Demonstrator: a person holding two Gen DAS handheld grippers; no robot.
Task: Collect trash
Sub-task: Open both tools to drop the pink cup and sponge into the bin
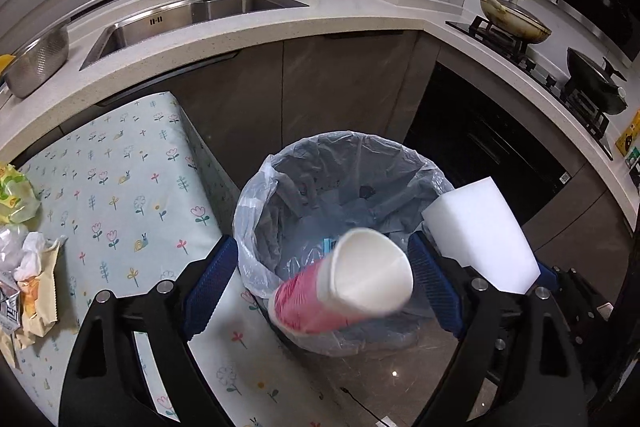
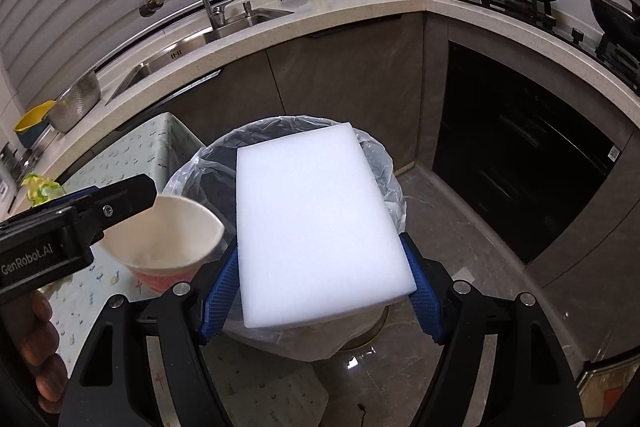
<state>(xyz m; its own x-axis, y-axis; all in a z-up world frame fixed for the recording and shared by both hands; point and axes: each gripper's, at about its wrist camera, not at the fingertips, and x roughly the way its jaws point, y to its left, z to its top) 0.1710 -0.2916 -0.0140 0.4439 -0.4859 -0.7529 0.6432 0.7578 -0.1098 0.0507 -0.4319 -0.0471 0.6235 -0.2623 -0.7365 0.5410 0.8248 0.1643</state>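
A pink-and-white paper cup (image 1: 348, 287) lies tilted between the fingers of my left gripper (image 1: 322, 283), over the mouth of the plastic-lined bin (image 1: 256, 211). The jaws stand wide, and a gap shows between the left pad and the cup. My right gripper (image 2: 320, 247) is shut on a white foam block (image 2: 316, 223), held flat above the bin (image 2: 384, 163). In the right wrist view the cup (image 2: 168, 235) sits beside one left finger (image 2: 120, 199). The foam block (image 1: 480, 231) also shows in the left wrist view, right of the cup.
A table with a floral cloth (image 1: 120, 195) stands left of the bin, with crumpled wrappers and paper (image 1: 28, 267) at its left edge. Behind are the kitchen counter, the sink (image 1: 192, 15) and the stove with pans (image 1: 516, 19). A hand (image 2: 40, 347) holds the left gripper.
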